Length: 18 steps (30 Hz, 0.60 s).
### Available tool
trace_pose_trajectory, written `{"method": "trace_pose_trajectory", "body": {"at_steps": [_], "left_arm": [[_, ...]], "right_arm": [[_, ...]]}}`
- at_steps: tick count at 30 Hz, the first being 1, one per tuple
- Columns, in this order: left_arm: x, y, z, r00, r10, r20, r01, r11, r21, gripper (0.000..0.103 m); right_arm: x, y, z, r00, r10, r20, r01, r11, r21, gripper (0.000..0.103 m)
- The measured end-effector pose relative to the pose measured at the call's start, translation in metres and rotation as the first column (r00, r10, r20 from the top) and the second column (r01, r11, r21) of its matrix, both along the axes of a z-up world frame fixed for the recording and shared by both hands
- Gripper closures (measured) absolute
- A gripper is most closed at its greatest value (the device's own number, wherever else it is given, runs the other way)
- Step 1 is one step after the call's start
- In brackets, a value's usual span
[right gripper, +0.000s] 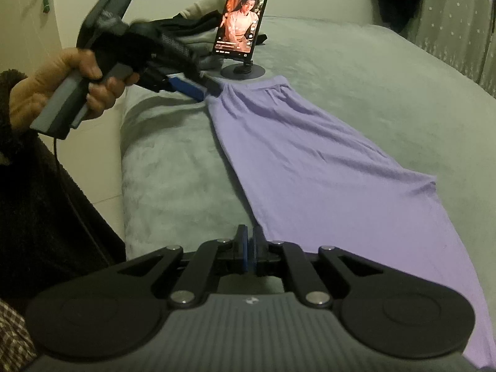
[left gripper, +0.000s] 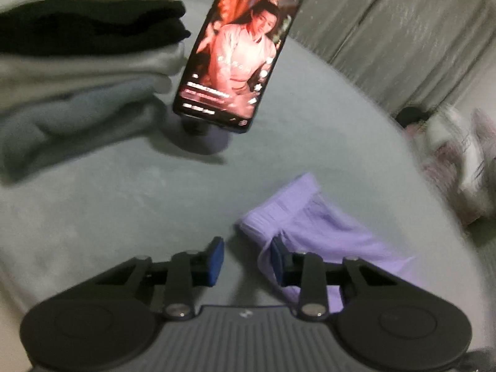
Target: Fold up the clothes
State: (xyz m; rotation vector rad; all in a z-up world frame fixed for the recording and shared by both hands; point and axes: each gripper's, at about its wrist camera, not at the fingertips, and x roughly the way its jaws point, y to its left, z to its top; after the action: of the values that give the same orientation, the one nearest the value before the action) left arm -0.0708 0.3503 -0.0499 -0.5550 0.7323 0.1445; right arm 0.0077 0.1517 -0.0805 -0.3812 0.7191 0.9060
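Left wrist view: left gripper (left gripper: 247, 259), jaws apart with a clear gap between the blue pads; the right-hand pad touches the gathered waistband corner of a lilac garment (left gripper: 313, 226), the left-hand pad stands free over the grey bed cover (left gripper: 148, 192), so the cloth is not pinched. The garment lies on the bed to the right of the gripper. Beyond it, a phone (left gripper: 238, 49) with a lit screen, tilted on a round-based stand (left gripper: 198, 138). At left, a stack of folded clothes (left gripper: 83, 71): black on top, pale in the middle, grey-blue beneath. At far right, a blurred pale heap, not identifiable. Right wrist view: right gripper (right gripper: 249, 249), jaws together, pad against pad, at the near left edge of the garment (right gripper: 310, 167); whether any cloth is caught between them cannot be told. The garment lies spread flat along the bed (right gripper: 173, 167), running from the near right up toward the phone stand (right gripper: 243, 71). A hand (right gripper: 62, 90) in a dark fleecy sleeve (right gripper: 40, 204) holds the left gripper (right gripper: 201, 91) at the far waistband corner. The phone (right gripper: 245, 20) stands just behind.
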Motion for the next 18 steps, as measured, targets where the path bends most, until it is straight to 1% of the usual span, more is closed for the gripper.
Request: {"method": "trace_pose_trajectory", "body": {"at_steps": [1,3,4,6,7,8,9,10,12,14,16,18], "left_arm": [[0.0,-0.003,0.001,1.0,-0.004,-0.003,0.004,1.0,0.021,0.066],[-0.003,-0.005,0.005,1.0,-0.004,0.004,0.004,0.999,0.042,0.044],[-0.006,-0.004,0.008,1.0,0.002,0.014,-0.003,0.999,0.05,0.04],[-0.012,-0.001,0.013,0.999,0.014,0.034,-0.016,0.998,0.065,0.021],[-0.014,-0.001,0.015,0.999,0.02,0.044,-0.023,0.997,0.069,0.017],[-0.016,0.0,0.018,0.998,0.025,0.055,-0.029,0.997,0.068,0.012],[-0.016,-0.001,0.019,0.998,0.028,0.062,-0.032,0.997,0.066,0.01],[-0.016,-0.002,0.02,0.997,0.029,0.065,-0.033,0.997,0.065,0.008],[-0.018,-0.006,0.021,0.997,0.029,0.07,-0.034,0.997,0.067,0.003],[-0.015,-0.015,0.024,0.997,0.012,0.076,-0.018,0.997,0.078,0.001],[-0.011,-0.028,0.028,0.996,-0.016,0.084,0.008,0.996,0.094,0.001],[-0.011,-0.04,0.033,0.992,-0.061,0.106,0.048,0.991,0.127,0.001]], "right_arm": [[0.0,-0.002,0.0,1.0,-0.007,0.0,0.007,1.0,0.001,0.091],[0.0,-0.006,0.001,1.0,-0.024,-0.001,0.024,1.0,0.002,0.09],[0.001,-0.008,0.001,0.999,-0.035,-0.005,0.035,0.999,0.004,0.089],[0.002,-0.015,0.003,0.998,-0.061,-0.014,0.061,0.998,0.014,0.088],[0.002,-0.019,0.003,0.997,-0.074,-0.019,0.075,0.997,0.019,0.085],[0.002,-0.023,0.004,0.996,-0.089,-0.02,0.089,0.996,0.023,0.077],[0.001,-0.028,0.005,0.994,-0.103,-0.021,0.104,0.994,0.028,0.07],[0.0,-0.033,0.006,0.993,-0.117,-0.017,0.117,0.993,0.035,0.06],[-0.003,-0.042,0.008,0.99,-0.144,-0.011,0.144,0.989,0.041,0.059],[-0.006,-0.052,0.009,0.985,-0.172,-0.008,0.172,0.984,0.042,0.059],[-0.008,-0.062,0.009,0.98,-0.199,-0.008,0.199,0.979,0.045,0.059],[-0.012,-0.073,0.01,0.974,-0.224,-0.013,0.225,0.973,0.052,0.059]]}}
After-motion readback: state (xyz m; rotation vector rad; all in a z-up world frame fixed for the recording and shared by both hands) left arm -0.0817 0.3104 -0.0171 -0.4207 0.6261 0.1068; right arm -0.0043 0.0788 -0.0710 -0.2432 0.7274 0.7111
